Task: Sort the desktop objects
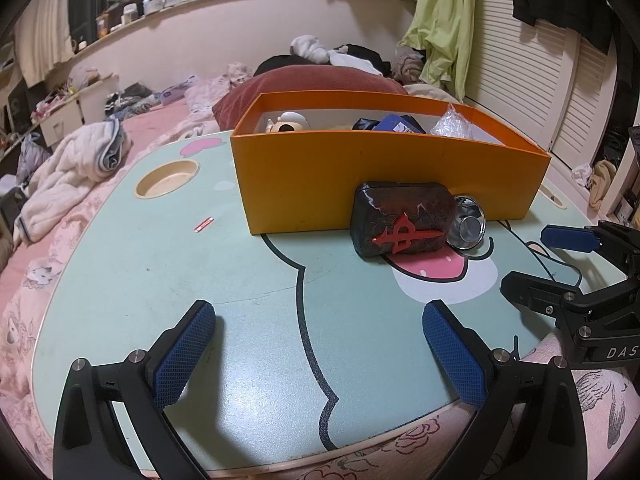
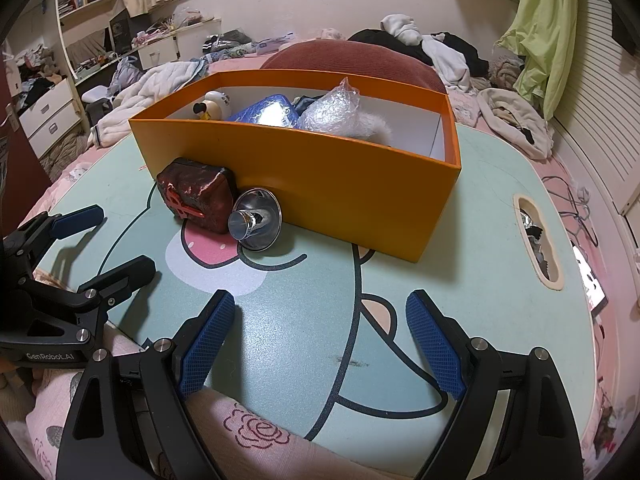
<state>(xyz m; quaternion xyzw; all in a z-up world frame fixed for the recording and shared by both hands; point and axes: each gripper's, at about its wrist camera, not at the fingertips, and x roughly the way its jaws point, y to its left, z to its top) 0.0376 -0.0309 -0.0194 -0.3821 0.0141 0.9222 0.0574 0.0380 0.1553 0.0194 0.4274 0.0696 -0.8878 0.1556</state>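
inside orange box (image 2: 328,184) — toy (image 2: 212,105), bubble wrap (image 2: 330,114)

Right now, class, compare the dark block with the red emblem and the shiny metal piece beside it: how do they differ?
The dark block is boxy, matte and mottled dark red-black; the metal piece is round, flared and mirror-bright. The block is the bulkier. Both sit on the table against the orange box, outside it.
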